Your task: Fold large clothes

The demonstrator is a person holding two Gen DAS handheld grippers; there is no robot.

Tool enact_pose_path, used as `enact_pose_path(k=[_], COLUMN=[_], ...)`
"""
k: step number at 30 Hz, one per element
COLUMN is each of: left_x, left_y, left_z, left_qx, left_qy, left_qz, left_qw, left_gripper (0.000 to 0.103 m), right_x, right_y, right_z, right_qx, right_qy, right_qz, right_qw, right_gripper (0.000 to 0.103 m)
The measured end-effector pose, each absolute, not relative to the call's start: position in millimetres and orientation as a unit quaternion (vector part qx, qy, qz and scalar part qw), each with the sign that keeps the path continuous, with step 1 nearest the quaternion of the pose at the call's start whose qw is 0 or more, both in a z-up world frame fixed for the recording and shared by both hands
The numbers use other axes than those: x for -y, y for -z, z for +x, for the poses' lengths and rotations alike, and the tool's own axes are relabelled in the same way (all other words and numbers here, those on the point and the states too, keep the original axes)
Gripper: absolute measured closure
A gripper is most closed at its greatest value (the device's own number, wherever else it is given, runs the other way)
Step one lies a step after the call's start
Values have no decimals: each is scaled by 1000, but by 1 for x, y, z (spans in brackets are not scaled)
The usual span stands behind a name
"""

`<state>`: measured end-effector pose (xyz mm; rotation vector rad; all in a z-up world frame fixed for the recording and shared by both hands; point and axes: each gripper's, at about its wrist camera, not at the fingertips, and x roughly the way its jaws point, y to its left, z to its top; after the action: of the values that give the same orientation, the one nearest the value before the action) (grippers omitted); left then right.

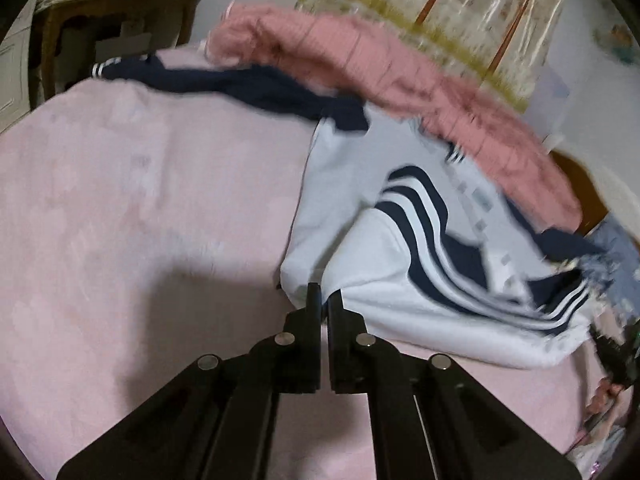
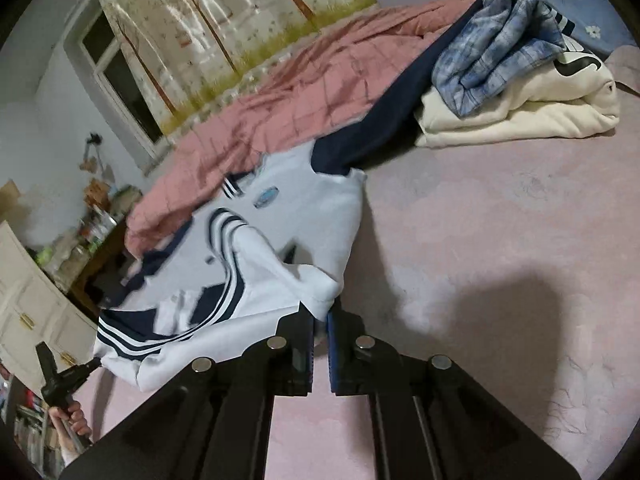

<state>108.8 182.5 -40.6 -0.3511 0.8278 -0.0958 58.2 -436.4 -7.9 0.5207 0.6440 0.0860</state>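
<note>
A white jacket (image 1: 384, 264) with navy stripes and navy sleeves lies on the pink bed sheet (image 1: 140, 208), partly folded over itself. My left gripper (image 1: 325, 296) is shut on the jacket's near hem corner. In the right wrist view the same jacket (image 2: 248, 280) is lifted at its bottom edge, and my right gripper (image 2: 320, 312) is shut on another corner of the hem. The left gripper also shows in the right wrist view (image 2: 96, 362), at the jacket's far left corner. One navy sleeve (image 1: 224, 84) stretches away across the bed.
A rumpled pink quilt (image 2: 304, 100) lies along the far side of the bed against the wall. A pile of folded clothes, cream sweater (image 2: 520, 116) under a blue plaid shirt (image 2: 496, 44), sits at the head. A wooden table (image 1: 116, 24) and white cabinet (image 2: 28, 304) stand beside the bed.
</note>
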Motion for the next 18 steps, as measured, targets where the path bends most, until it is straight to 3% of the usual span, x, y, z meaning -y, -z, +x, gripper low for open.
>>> enact_pose_path(k=[4, 6, 8, 11, 14, 16, 18], left_x=[-167, -162, -159, -152, -143, -134, -127], left_y=[46, 39, 33, 18, -6, -19, -24], left_z=[114, 111, 106, 99, 95, 101, 118], left_qx=[-405, -389, -371, -328, -274, -260, -277], left_qy=[44, 29, 17, 29, 48, 58, 65], left_qz=[-106, -73, -49, -32, -16, -8, -1], left_qw=[907, 918, 927, 944, 960, 964, 959], left_gripper=[94, 85, 83, 79, 58, 56, 52], right_x=[434, 430, 424, 413, 395, 377, 356], right_y=[28, 24, 13, -7, -27, -37, -42], right_z=[72, 69, 61, 47, 40, 47, 63], right_qx=[-367, -362, -334, -273, -223, -214, -238], right_qy=[-12, 6, 28, 38, 16, -23, -55], right_qz=[236, 209, 170, 119, 74, 43, 6], right_qw=[900, 908, 927, 954, 972, 976, 970], right_gripper=[95, 86, 70, 57, 51, 51, 44])
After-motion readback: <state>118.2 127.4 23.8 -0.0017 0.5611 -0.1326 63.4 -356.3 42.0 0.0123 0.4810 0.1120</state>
